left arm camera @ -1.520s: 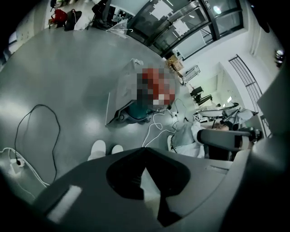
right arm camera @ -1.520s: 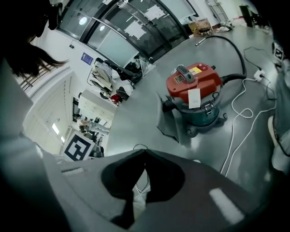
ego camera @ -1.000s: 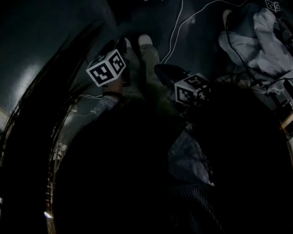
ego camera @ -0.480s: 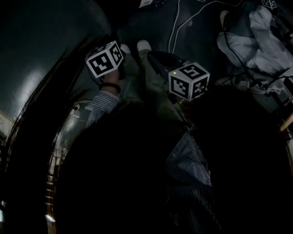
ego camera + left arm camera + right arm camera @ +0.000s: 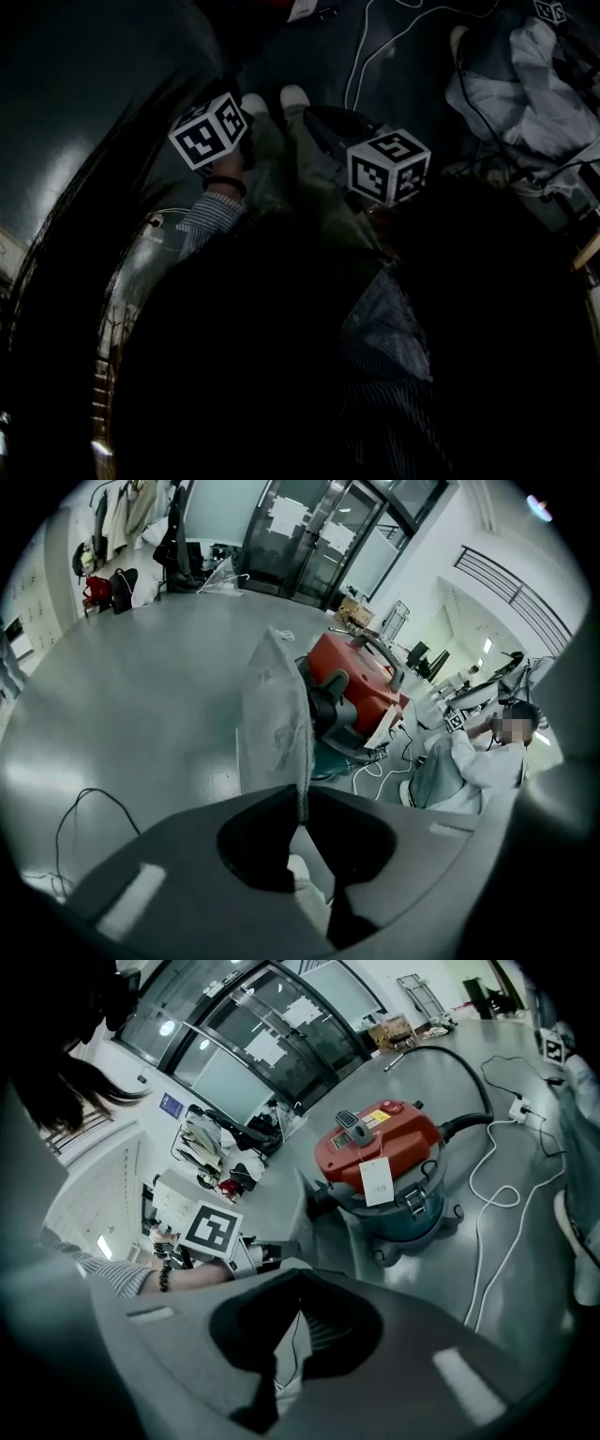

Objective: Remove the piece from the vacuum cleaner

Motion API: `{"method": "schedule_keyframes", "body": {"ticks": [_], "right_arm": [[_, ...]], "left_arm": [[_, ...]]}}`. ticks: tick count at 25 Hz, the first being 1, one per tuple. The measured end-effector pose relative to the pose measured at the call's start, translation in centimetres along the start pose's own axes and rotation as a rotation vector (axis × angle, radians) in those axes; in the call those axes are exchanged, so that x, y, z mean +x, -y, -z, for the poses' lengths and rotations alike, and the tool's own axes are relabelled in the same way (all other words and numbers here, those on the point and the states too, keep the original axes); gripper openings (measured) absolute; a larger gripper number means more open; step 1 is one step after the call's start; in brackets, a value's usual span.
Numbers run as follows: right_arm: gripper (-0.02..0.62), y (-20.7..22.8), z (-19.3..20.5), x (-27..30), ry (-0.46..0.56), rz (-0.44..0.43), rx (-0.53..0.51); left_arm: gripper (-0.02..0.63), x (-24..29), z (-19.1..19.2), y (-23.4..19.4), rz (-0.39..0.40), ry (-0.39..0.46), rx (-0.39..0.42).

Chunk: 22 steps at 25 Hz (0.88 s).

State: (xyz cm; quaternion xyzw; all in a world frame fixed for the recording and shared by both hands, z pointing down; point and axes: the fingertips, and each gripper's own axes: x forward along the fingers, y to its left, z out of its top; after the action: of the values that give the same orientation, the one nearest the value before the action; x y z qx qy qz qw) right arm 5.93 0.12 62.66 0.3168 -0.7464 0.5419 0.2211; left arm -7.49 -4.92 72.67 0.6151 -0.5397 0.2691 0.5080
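A thin grey piece [image 5: 274, 724] stands edge-on out of my left gripper [image 5: 300, 803], whose jaws are closing with their tips pinching its lower edge. In the right gripper view its broad face [image 5: 328, 1227] runs from the left gripper [image 5: 281, 1258] down to my right gripper [image 5: 298, 1277], whose tips are together on it. Behind the piece, the red vacuum cleaner [image 5: 384, 1143] sits on its blue-grey tank on the floor, also in the left gripper view [image 5: 361, 682]. The head view is dark: both marker cubes [image 5: 208, 131] [image 5: 387, 167] hang close together above my shoes.
A black hose [image 5: 469, 1063] and a white cable [image 5: 511, 1204] trail from the vacuum over the grey floor. A seated person in white [image 5: 469, 761] is at the right. Pale clothing [image 5: 534, 84] lies at the far right. Glass doors [image 5: 309, 536] close the far side.
My right gripper rose and moved toward the left one, bringing the dark piece with it. The left cube shifted slightly left. Both have hardly moved in the last half second.
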Motion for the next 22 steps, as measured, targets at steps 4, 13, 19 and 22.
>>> {"method": "schedule_keyframes", "body": {"ticks": [4, 13, 19, 22], "right_arm": [[0.002, -0.6, -0.2, 0.5, -0.018, 0.017, -0.060], [0.002, -3.8, -3.3, 3.5, -0.060, 0.000, -0.165], [0.002, -8.2, -5.3, 3.1, -0.088, -0.004, -0.239], [0.002, -11.0, -6.0, 1.7, -0.103, -0.002, -0.297]], "left_arm": [[0.026, -0.7, -0.1, -0.9, -0.008, 0.014, -0.005], [0.025, -3.9, -2.1, -4.2, -0.010, 0.058, -0.134], [0.025, -9.4, -3.0, -3.4, 0.034, 0.101, -0.162], [0.025, -13.2, -3.0, -0.9, 0.081, 0.118, -0.170]]}}
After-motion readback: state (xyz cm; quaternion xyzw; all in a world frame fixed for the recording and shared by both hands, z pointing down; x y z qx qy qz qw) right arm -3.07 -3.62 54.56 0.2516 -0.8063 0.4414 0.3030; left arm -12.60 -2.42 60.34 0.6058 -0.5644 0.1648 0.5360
